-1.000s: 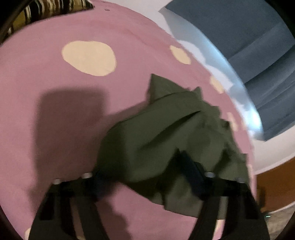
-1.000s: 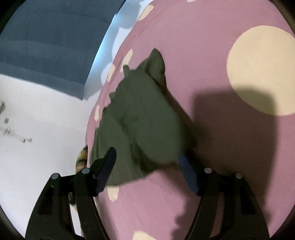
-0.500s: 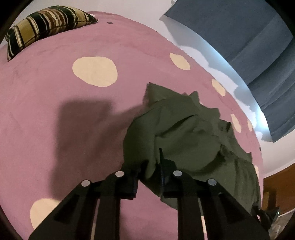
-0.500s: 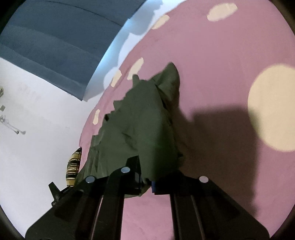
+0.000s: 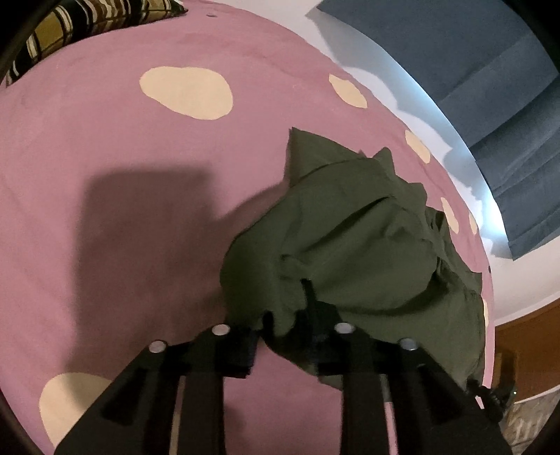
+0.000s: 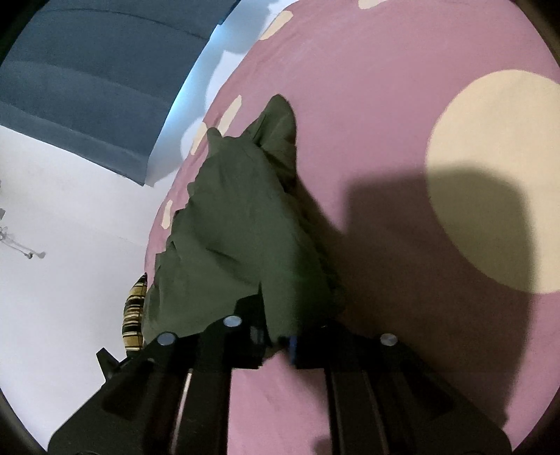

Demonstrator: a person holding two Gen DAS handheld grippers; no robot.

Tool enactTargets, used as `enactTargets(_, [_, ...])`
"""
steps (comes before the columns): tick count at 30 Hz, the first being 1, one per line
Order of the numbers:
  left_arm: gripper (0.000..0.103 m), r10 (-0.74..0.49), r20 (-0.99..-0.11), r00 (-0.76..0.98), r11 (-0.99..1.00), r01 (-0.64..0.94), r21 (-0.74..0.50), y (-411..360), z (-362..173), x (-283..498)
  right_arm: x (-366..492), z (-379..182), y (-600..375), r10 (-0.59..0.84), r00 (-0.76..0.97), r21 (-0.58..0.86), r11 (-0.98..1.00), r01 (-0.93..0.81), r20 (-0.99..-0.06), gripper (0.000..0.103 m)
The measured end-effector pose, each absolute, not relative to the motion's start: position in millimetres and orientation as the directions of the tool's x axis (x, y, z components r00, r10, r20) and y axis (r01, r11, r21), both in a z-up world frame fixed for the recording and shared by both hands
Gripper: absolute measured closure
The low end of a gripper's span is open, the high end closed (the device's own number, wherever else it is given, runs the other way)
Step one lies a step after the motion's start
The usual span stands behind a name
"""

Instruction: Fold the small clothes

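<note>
A crumpled olive-green garment (image 5: 350, 238) lies on a pink bed cover with cream spots (image 5: 122, 157). My left gripper (image 5: 287, 332) is at the garment's near edge, with a bunched fold of cloth pinched between its fingers. Its jaws are opening a little. In the right wrist view the same garment (image 6: 238, 217) runs away from the camera along the cover's (image 6: 367, 87) left side. My right gripper (image 6: 278, 337) holds the near hem in a narrow gap. Its jaws are also easing open with the cloth between them.
A striped brown and yellow pillow (image 5: 70, 31) sits at the far corner of the bed, and its end (image 6: 134, 315) also shows beside the garment. Blue curtains (image 5: 472, 52) and a white wall (image 6: 52, 245) lie past the bed's edge.
Both grippers went from wide open around the garment's edge to closed on it. Since half a second ago their jaws stand slightly wider, the left more so.
</note>
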State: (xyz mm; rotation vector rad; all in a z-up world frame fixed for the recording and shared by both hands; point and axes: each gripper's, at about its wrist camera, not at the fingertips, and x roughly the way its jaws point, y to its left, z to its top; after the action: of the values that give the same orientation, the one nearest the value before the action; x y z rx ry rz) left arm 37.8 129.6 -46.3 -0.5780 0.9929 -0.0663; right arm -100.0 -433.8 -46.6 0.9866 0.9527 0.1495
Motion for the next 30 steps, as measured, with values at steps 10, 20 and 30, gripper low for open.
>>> enactTargets(10, [0.043,-0.355,-0.733,0.581,0.827,-0.17,-0.535,164.2,-36.4,-5.0,-152.4,5.2,-472.3,0.302,0.666,0.654,0.66,0.371,-0.682,0.074])
enactTargets(20, [0.032,-0.355,-0.733,0.581,0.819,-0.185,-0.543,169.9,-38.7,-1.3,-65.3,43.5,-310.9,0.69,0.506,0.781,0.623,-0.05,-0.518,0.061])
enactTargets(30, [0.03,-0.362,-0.736,0.572,0.825,-0.17,-0.539,174.9,-40.3,5.3,-25.4,-44.3,-228.2,0.75,0.275,0.779,0.627,-0.005,-0.602,0.055])
